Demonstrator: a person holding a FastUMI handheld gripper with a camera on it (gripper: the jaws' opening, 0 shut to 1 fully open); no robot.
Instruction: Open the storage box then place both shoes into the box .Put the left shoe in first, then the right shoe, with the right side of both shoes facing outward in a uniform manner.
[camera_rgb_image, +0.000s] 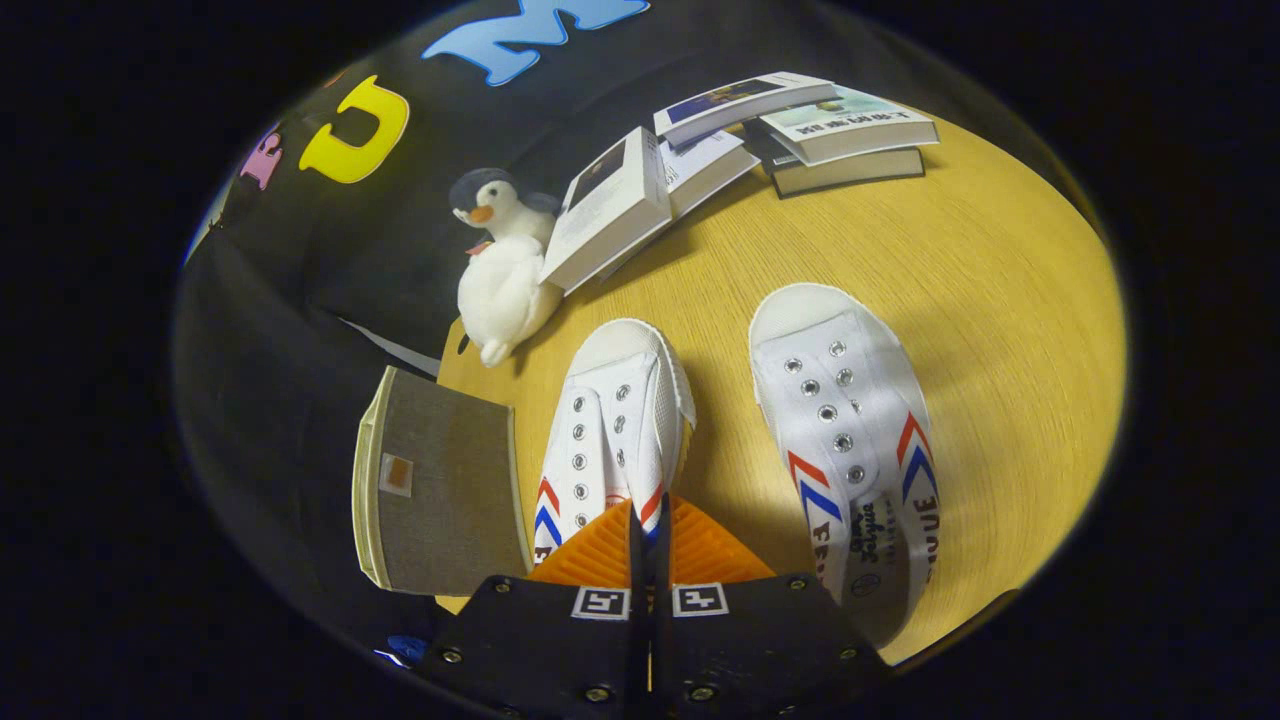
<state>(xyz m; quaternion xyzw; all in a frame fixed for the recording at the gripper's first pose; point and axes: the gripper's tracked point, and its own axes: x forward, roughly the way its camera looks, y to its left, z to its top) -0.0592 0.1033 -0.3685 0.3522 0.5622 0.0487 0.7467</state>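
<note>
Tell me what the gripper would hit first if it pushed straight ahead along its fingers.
Probably the white canvas shoe with red and blue chevrons lying just ahead of the gripper, whose fingers look closed together over its heel end. Whether they already touch or grip it is unclear.

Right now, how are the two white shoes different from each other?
The shoe by the box is tipped onto its side, while the other shoe lies flat with its tongue up. The gripper is shut on the tipped shoe's back edge; the flat shoe sits untouched beside it. Both are white with red and blue stripes and metal eyelets.
</note>
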